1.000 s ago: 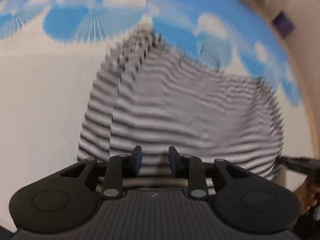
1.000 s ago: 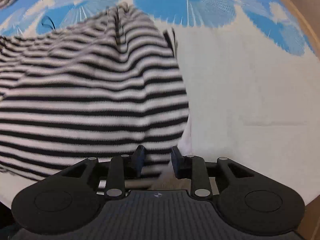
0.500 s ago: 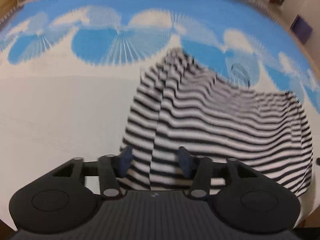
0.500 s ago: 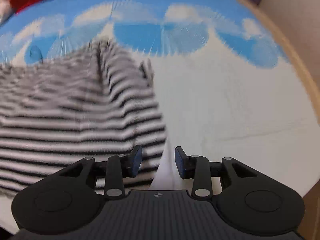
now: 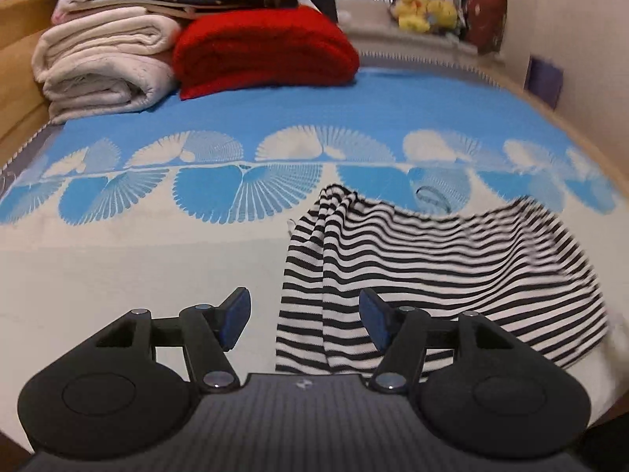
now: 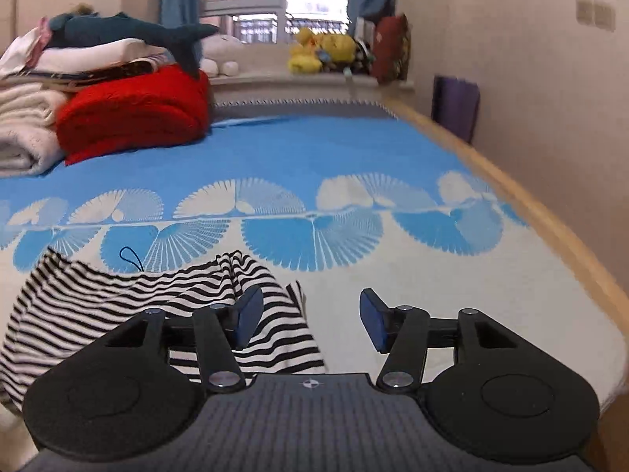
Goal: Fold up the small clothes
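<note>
A black-and-white striped garment [image 5: 412, 271] lies folded on the bed, its folded edge bunched at the left in the left wrist view. My left gripper [image 5: 304, 316] hangs above its near left edge, open, pads apart and touching nothing. In the right wrist view the same striped garment [image 6: 118, 299] lies at the lower left. My right gripper [image 6: 310, 314] is raised above the garment's right edge; its jaws are opening and hold nothing. A small dark loop [image 6: 131, 255] pokes out behind the garment.
The bed cover [image 5: 236, 259] is blue at the far end and white near me. A folded red blanket [image 5: 263, 51] and cream blankets [image 5: 102, 63] are stacked at the back left. The wooden bed edge [image 6: 550, 228] and a wall run along the right. Soft toys [image 6: 318, 51] sit on the windowsill.
Both grippers let go of the striped garment, opened and rose back from it. The views tilted up, so the far end of the bed came into sight.
</note>
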`<state>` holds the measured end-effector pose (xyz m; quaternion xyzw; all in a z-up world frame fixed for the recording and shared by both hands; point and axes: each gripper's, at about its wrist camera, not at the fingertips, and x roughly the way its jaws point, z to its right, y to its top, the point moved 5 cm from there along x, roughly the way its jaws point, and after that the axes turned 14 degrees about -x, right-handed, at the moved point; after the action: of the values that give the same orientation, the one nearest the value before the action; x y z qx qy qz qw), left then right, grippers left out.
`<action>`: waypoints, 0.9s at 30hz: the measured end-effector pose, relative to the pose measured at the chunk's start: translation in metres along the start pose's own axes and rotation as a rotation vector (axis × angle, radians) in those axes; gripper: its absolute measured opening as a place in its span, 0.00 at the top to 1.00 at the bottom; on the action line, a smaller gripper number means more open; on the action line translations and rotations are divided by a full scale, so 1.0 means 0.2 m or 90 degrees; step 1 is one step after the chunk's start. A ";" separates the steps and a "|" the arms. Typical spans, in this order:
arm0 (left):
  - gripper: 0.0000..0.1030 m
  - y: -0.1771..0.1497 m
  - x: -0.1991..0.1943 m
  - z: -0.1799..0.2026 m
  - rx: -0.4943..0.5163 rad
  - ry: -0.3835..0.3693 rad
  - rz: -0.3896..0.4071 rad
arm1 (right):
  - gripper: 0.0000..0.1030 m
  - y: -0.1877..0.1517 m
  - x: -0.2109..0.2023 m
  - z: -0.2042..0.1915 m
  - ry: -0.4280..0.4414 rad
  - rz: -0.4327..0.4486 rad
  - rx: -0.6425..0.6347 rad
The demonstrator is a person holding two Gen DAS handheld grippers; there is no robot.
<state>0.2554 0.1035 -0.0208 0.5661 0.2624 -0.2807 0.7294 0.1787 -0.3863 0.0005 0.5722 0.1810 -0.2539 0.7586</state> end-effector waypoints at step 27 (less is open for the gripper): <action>0.45 -0.45 0.44 -0.37 -0.473 0.032 -0.239 | 0.44 -0.23 0.04 0.08 0.007 -0.039 0.003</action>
<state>0.2493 0.1464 -0.1607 0.2132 0.4621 -0.2816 0.8135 0.1580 -0.4133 -0.0344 0.5692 0.2022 -0.2745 0.7482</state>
